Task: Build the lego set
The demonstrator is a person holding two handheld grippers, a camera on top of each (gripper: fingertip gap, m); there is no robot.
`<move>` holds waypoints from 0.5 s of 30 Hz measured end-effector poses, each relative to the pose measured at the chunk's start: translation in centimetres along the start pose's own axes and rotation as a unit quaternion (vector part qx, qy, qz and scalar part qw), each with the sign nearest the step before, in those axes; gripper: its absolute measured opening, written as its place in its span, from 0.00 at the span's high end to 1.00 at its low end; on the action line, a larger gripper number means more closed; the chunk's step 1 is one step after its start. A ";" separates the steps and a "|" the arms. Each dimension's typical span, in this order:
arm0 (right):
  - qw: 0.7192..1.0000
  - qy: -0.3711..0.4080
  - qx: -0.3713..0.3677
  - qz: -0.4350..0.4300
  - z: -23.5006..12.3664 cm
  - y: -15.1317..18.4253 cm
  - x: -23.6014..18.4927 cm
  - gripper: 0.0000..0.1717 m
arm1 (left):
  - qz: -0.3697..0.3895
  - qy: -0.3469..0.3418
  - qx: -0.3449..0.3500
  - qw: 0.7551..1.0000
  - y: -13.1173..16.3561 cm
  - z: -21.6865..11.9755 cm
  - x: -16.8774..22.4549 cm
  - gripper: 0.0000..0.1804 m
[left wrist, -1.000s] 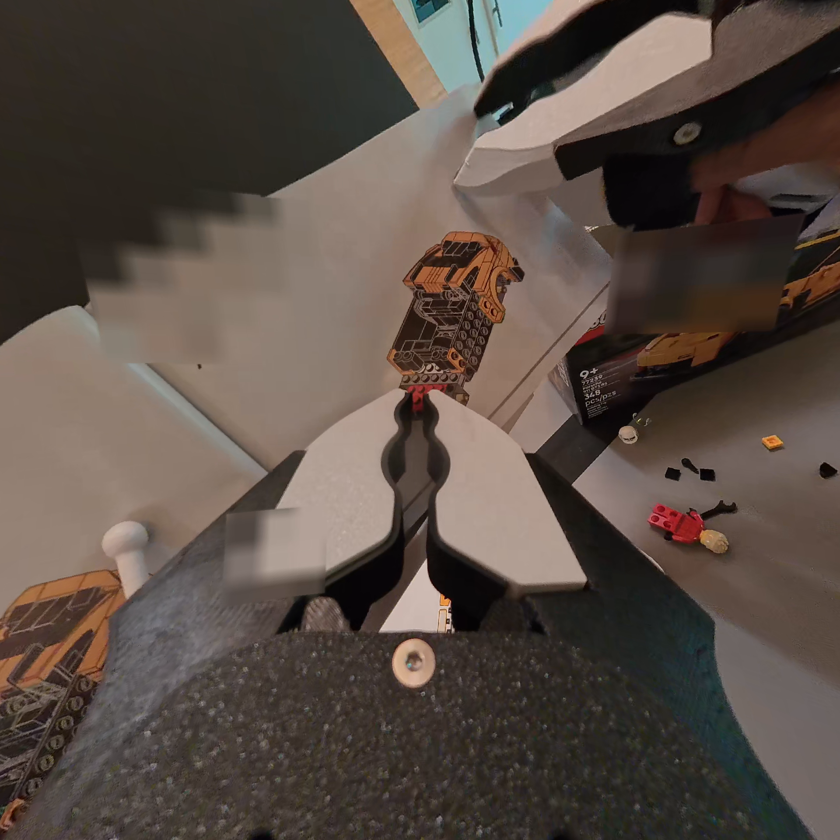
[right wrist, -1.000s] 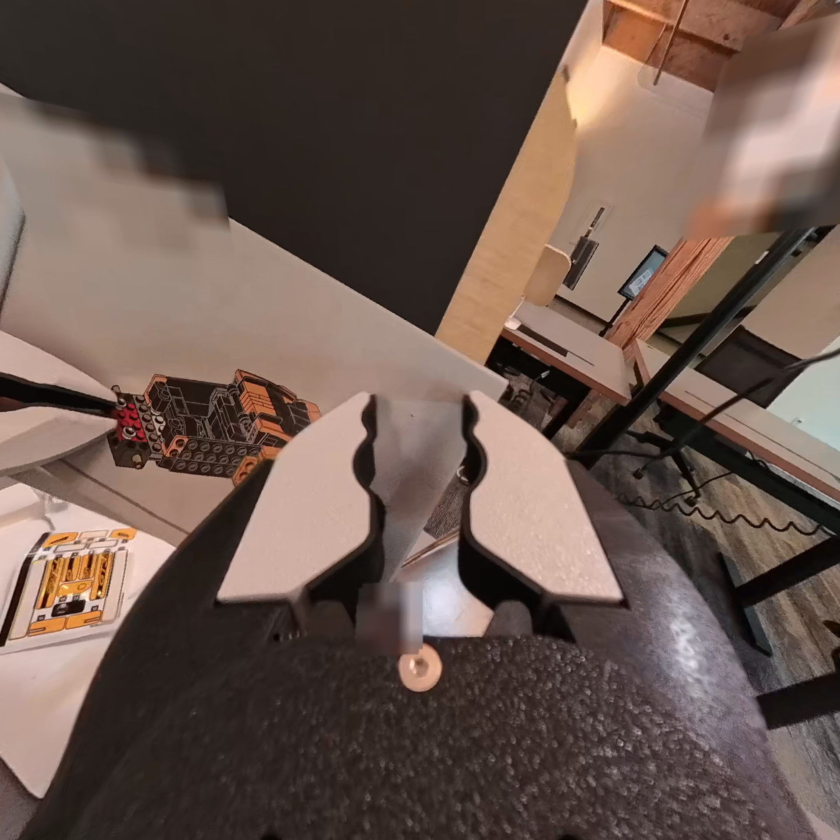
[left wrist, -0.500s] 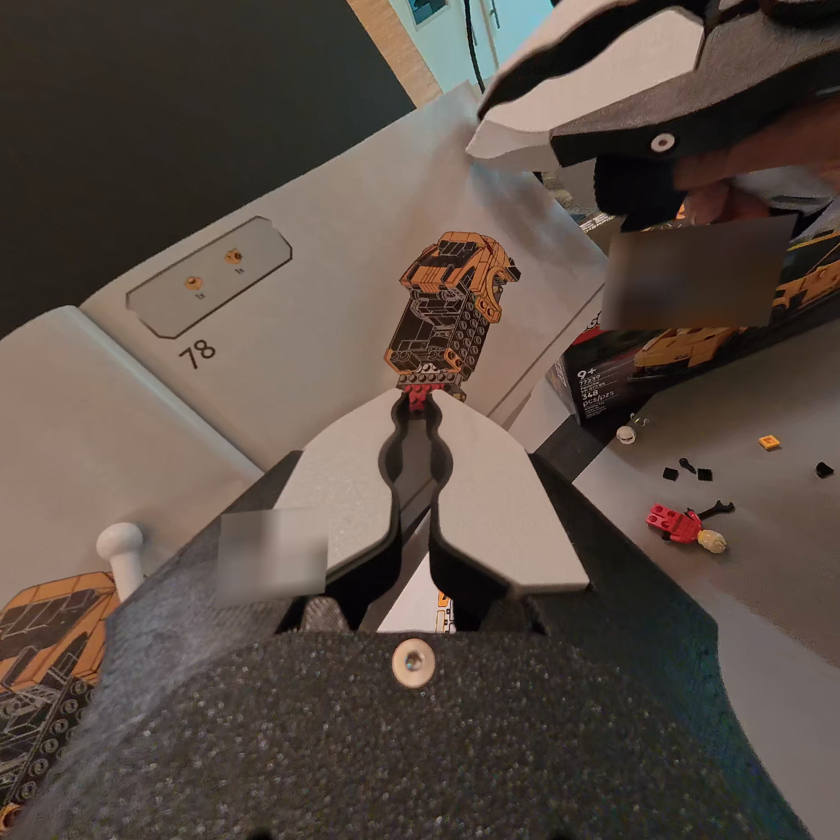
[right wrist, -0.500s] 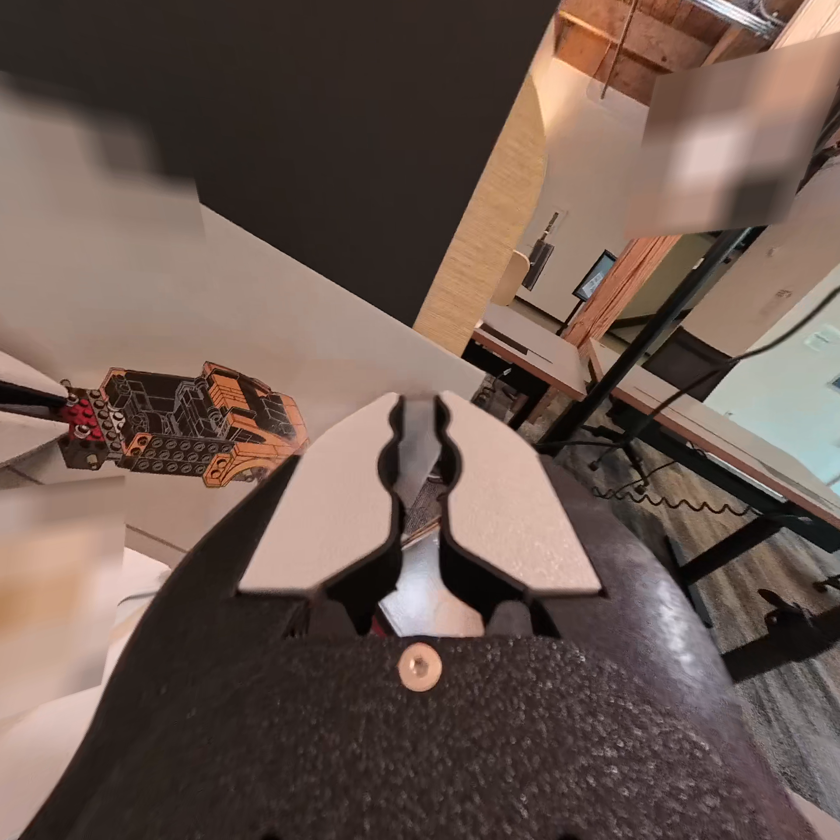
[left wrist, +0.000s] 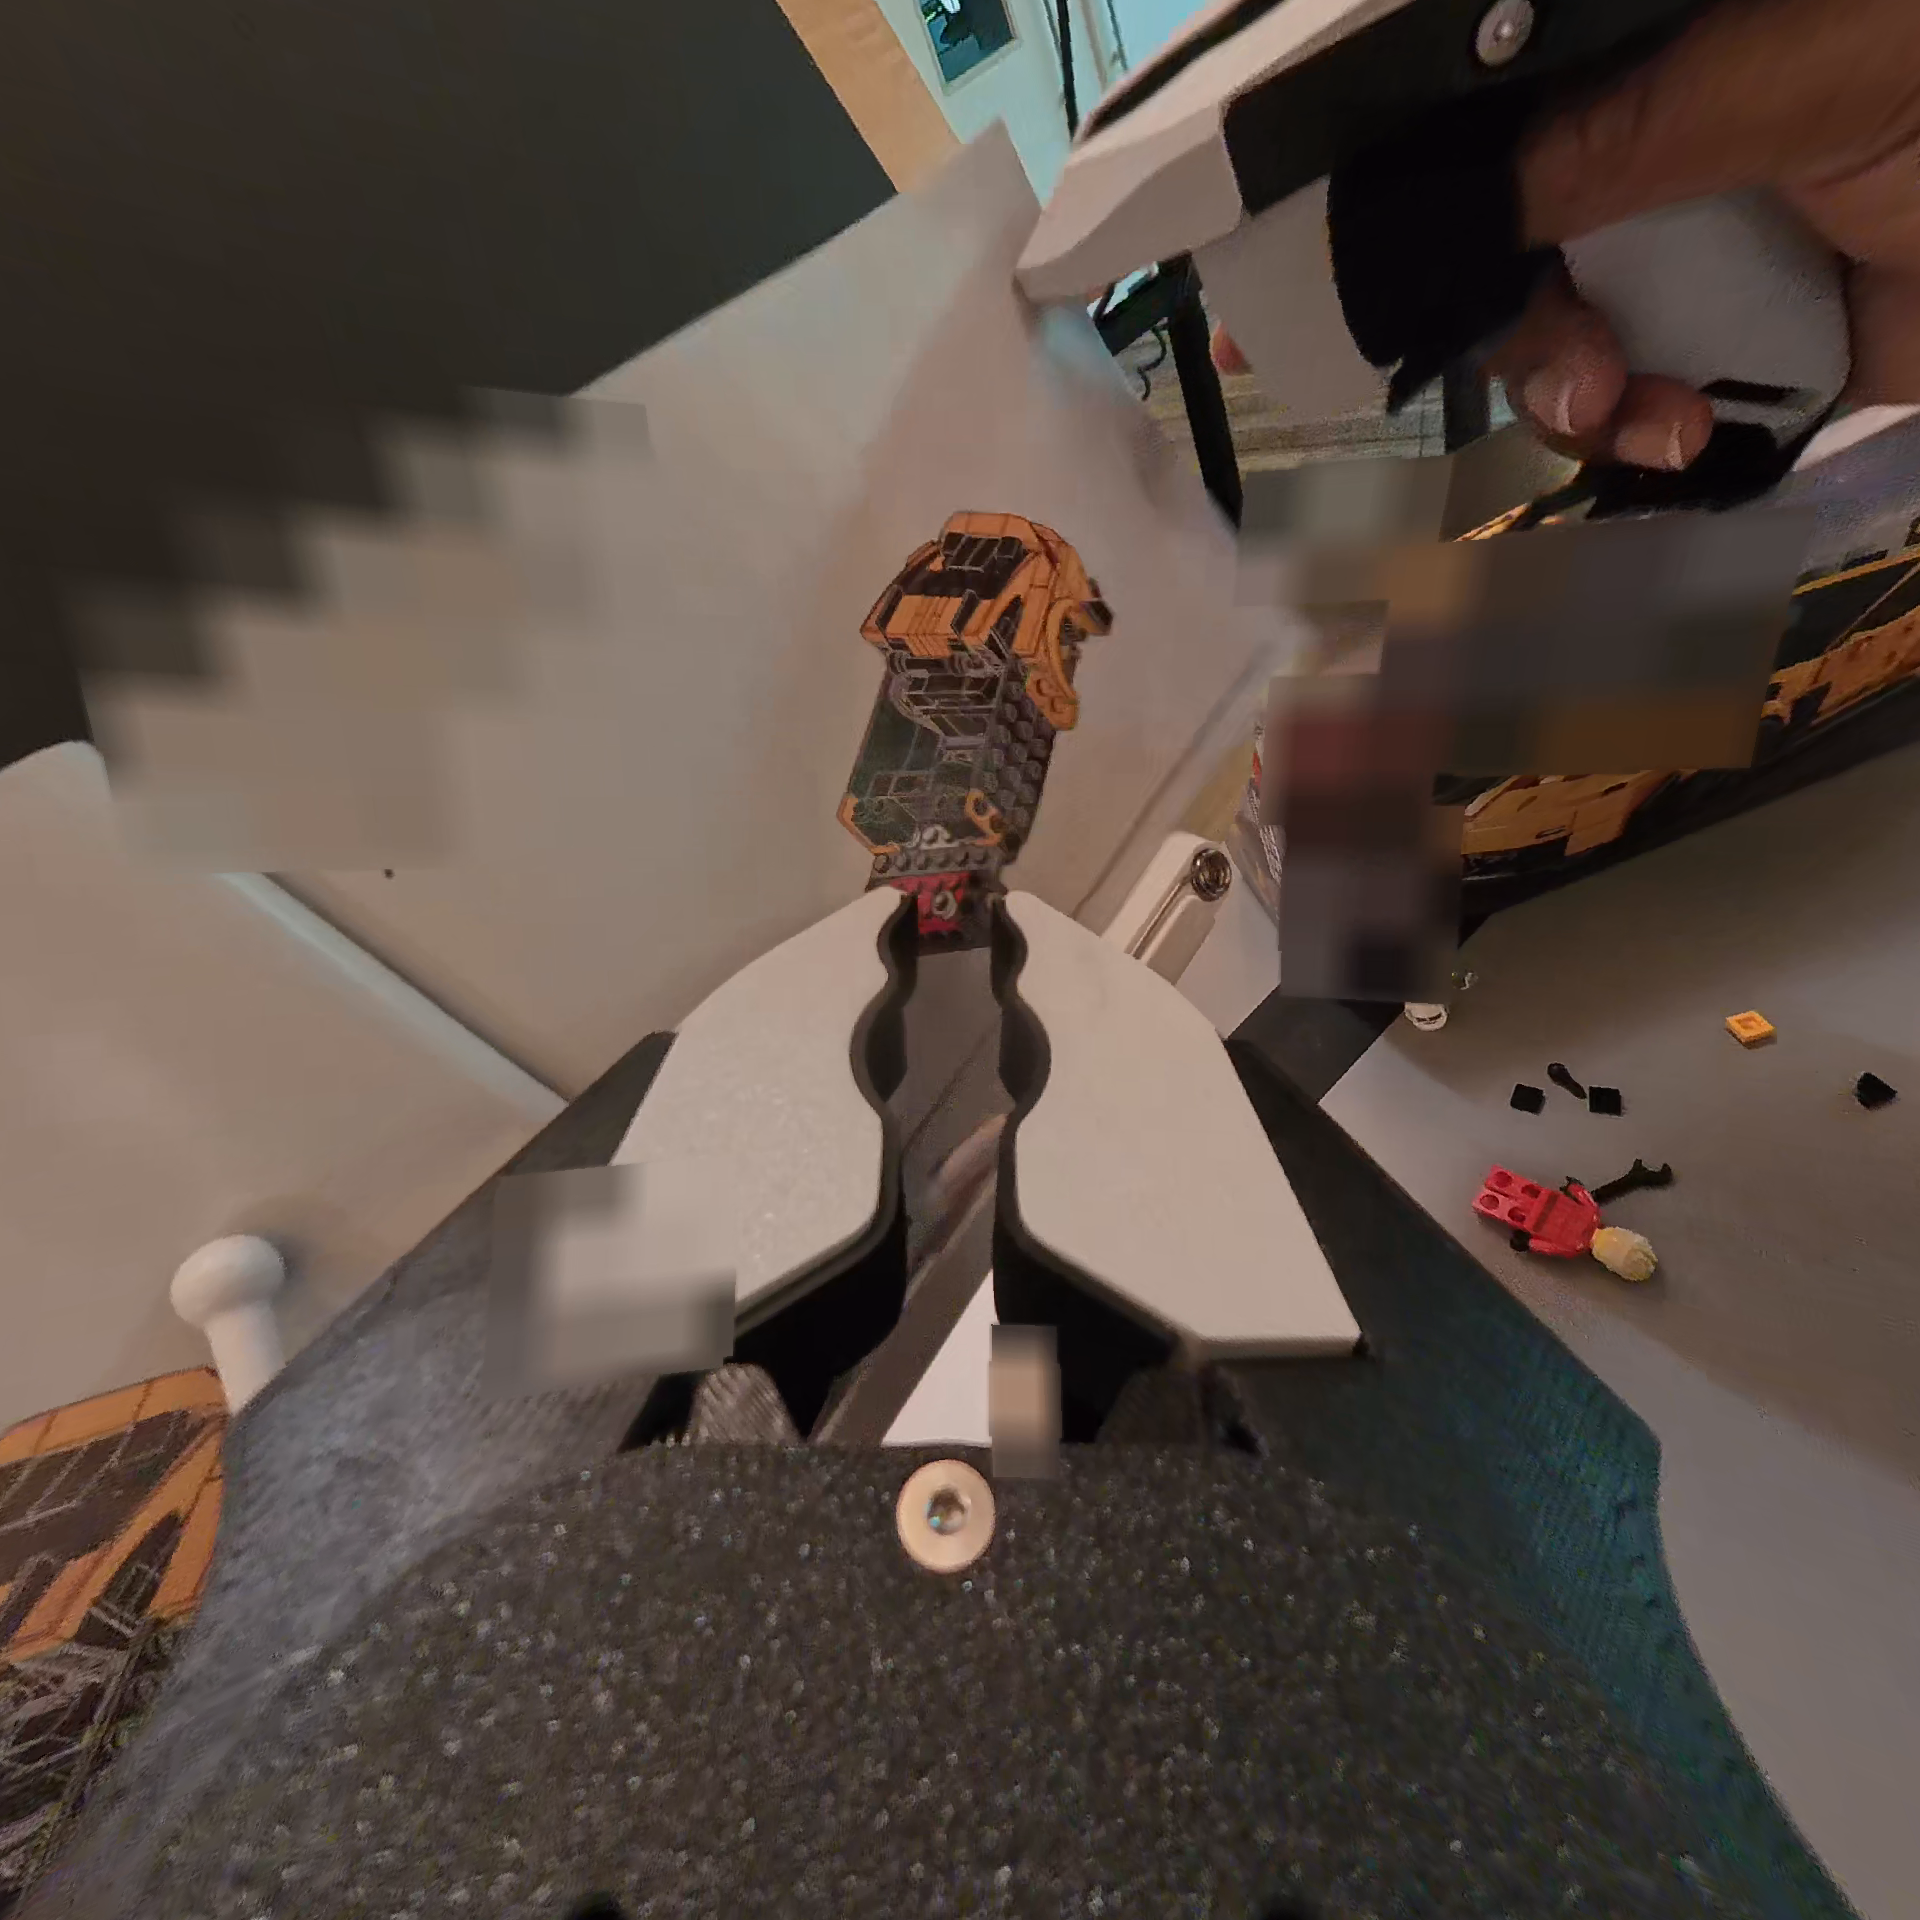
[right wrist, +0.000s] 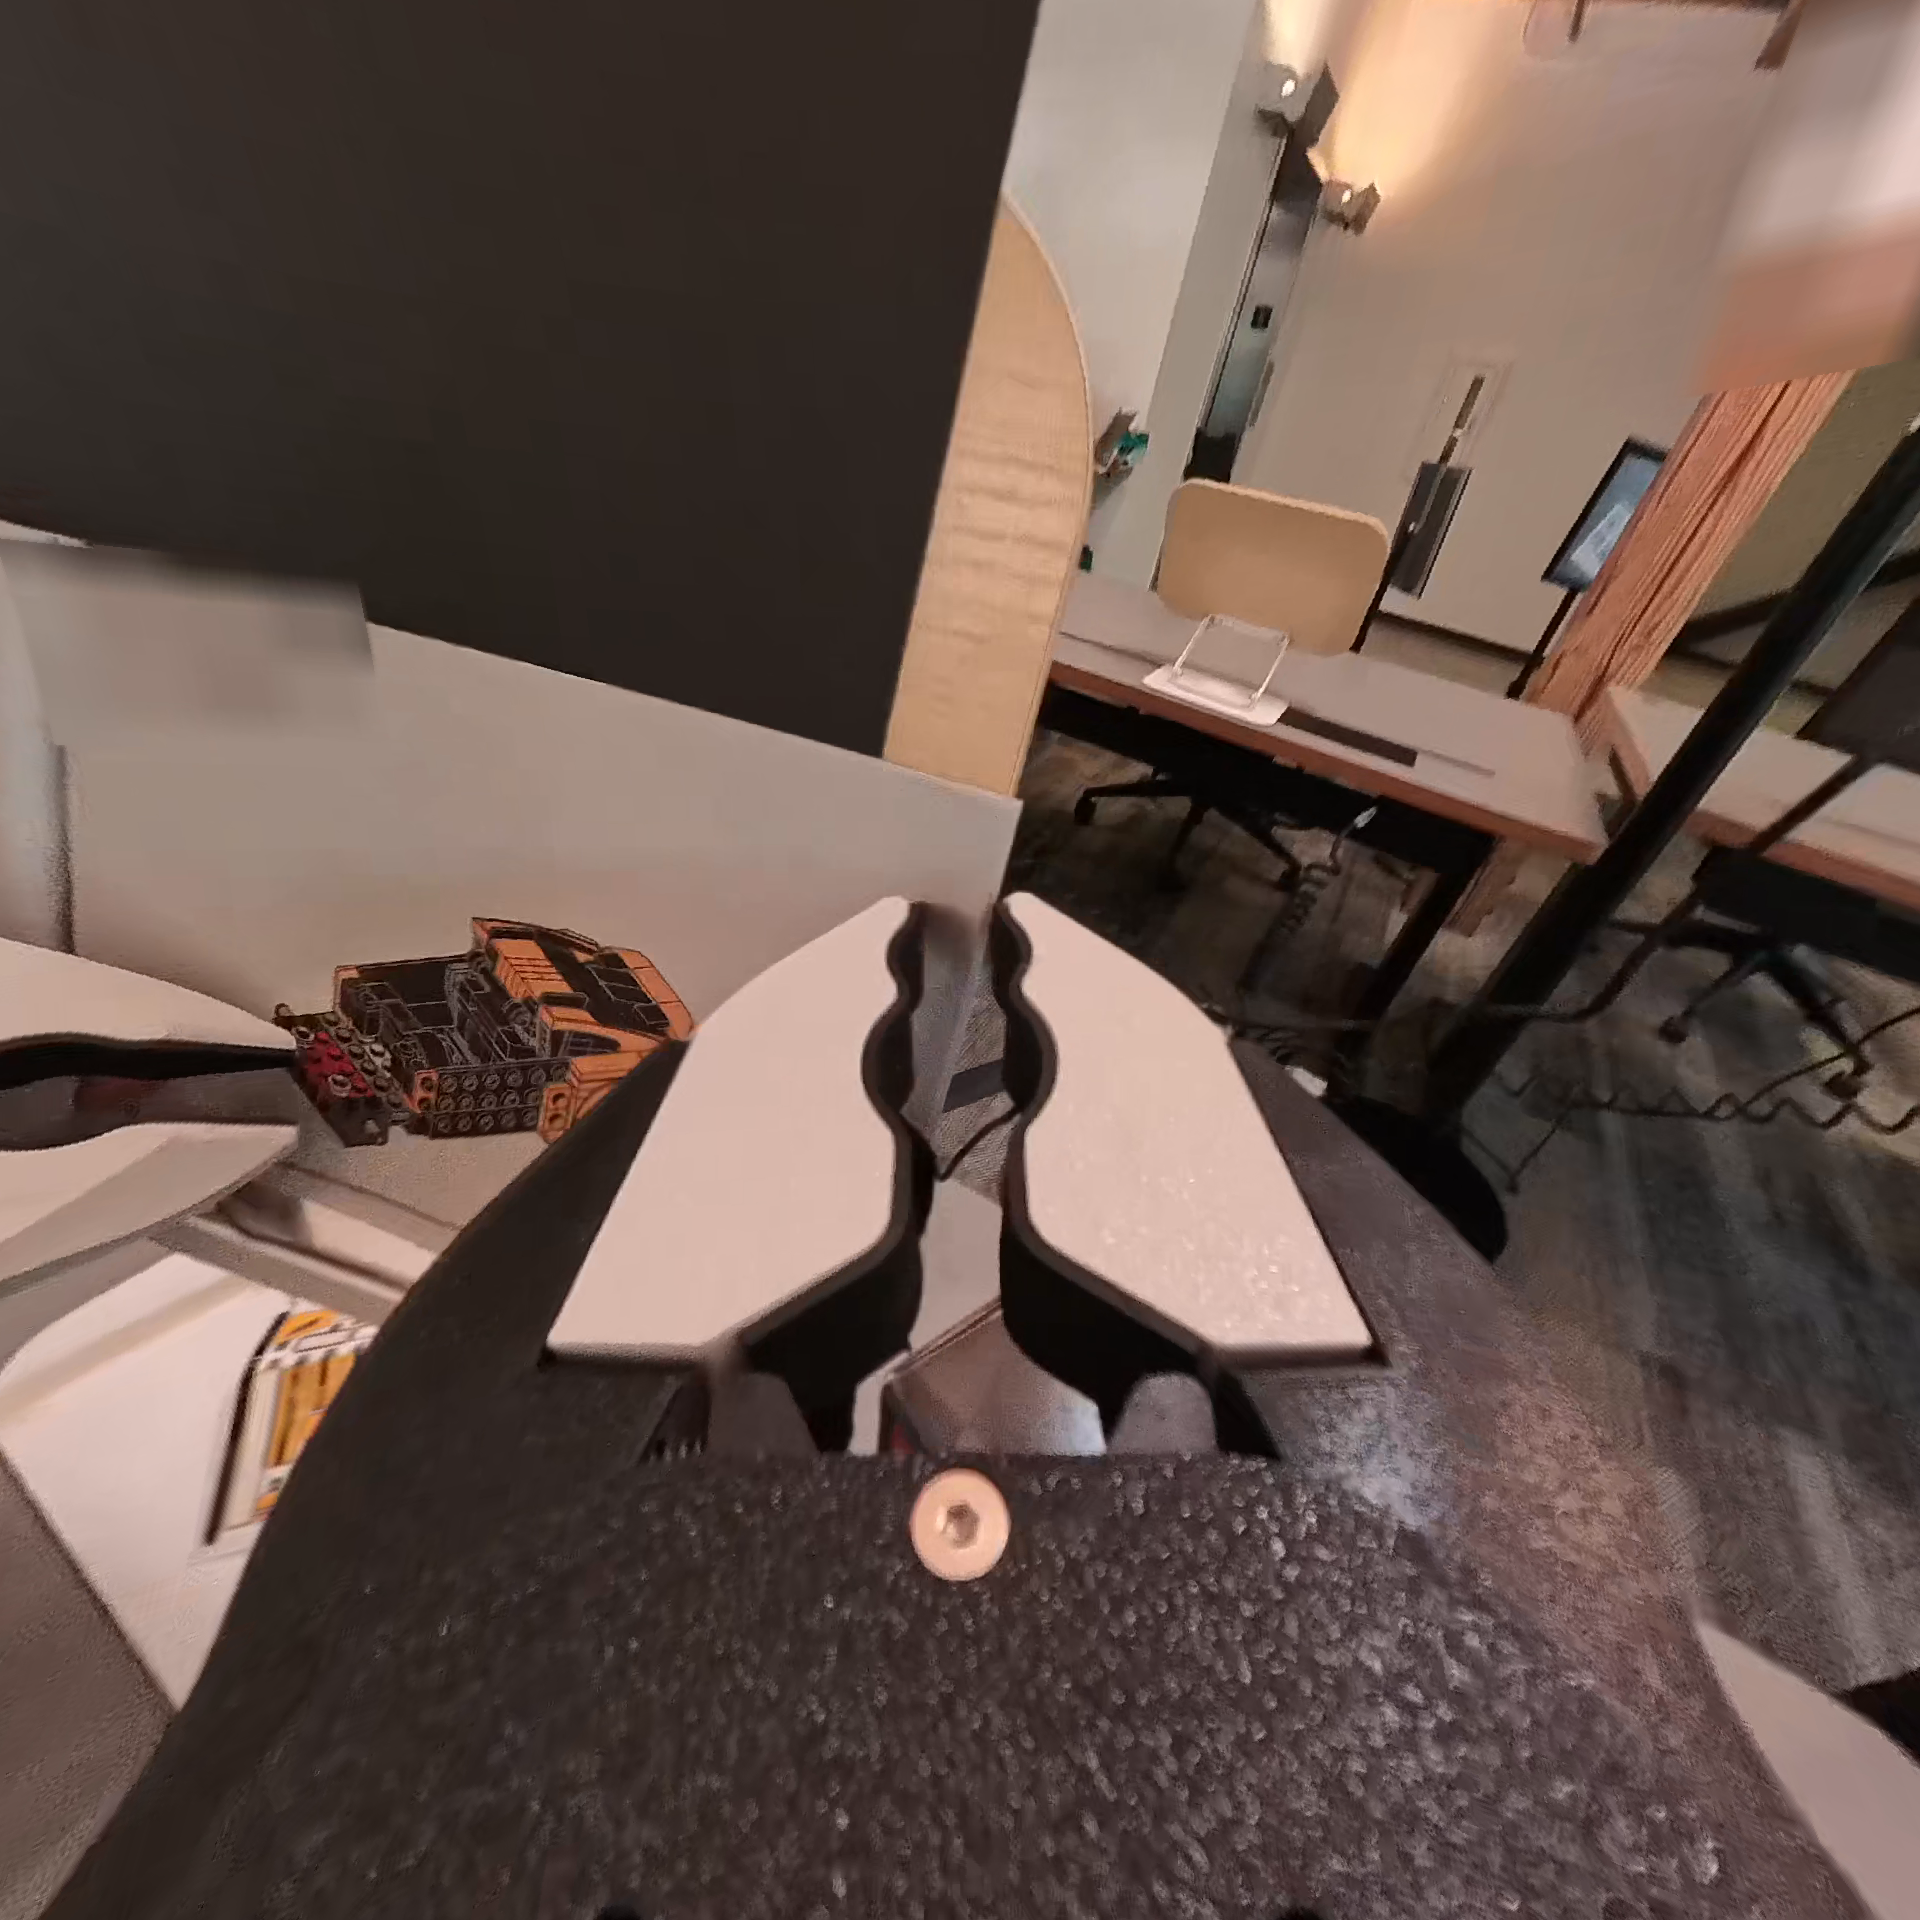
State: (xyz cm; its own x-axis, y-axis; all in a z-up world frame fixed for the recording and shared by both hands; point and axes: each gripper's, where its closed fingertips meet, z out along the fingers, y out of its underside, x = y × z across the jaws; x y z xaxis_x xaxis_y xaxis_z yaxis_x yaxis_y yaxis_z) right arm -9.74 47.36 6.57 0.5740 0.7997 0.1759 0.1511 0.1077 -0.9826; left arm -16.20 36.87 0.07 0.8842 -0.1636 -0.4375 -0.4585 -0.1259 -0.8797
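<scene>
Page (left wrist: 727,623) of the brick-set instruction booklet stands lifted, showing a printed orange car (left wrist: 977,686). Right gripper (right wrist: 951,925) pinches the page's far corner with narrow jaws. Left gripper (left wrist: 948,914) has jaws slightly apart around the lower edge, not clearly pressing.

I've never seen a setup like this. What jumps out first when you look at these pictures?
The eye goes first to the open instruction booklet page, where an orange-and-black brick car drawing sits just beyond the left gripper. The right gripper has the page's far edge between its fingers. On the grey table to the right lie loose bricks and a red toy figure, beside the set's box.
</scene>
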 end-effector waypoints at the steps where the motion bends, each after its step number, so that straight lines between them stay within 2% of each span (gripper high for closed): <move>1: 1.000 0.001 -0.002 -0.012 0.2 -0.3 0.1 0.94 | -0.003 0.000 -0.001 1.000 0.0 0.1 -0.1 0.92; 5: 1.000 0.015 -0.016 -0.004 0.4 0.0 0.2 0.93 | -0.025 0.012 0.002 1.000 0.1 0.2 -0.1 0.92; 7: 0.999 0.031 -0.001 -0.020 0.0 0.3 0.4 0.86 | -0.024 0.014 0.006 1.000 0.1 0.0 0.0 0.92; 10: 0.991 0.064 0.040 -0.110 -0.9 -0.4 -0.3 0.80 | -0.016 0.016 0.004 1.000 0.2 0.0 0.3 0.90; 12: 0.987 0.056 0.037 -0.148 -0.7 -0.3 -1.7 0.76 | -0.015 0.017 0.001 1.000 0.3 0.1 0.4 0.90; 15: 0.989 0.056 0.025 -0.132 0.4 -0.4 -2.0 0.63 | -0.016 0.016 0.002 1.000 0.3 0.0 0.5 0.90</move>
State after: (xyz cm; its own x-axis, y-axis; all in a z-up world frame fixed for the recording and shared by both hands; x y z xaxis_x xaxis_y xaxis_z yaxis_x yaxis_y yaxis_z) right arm -11.27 45.96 6.63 0.6057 0.6693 0.4303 0.2701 0.3357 -0.9024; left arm -15.85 36.77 -0.44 0.8948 -0.1903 -0.4040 -0.4304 -0.1267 -0.8937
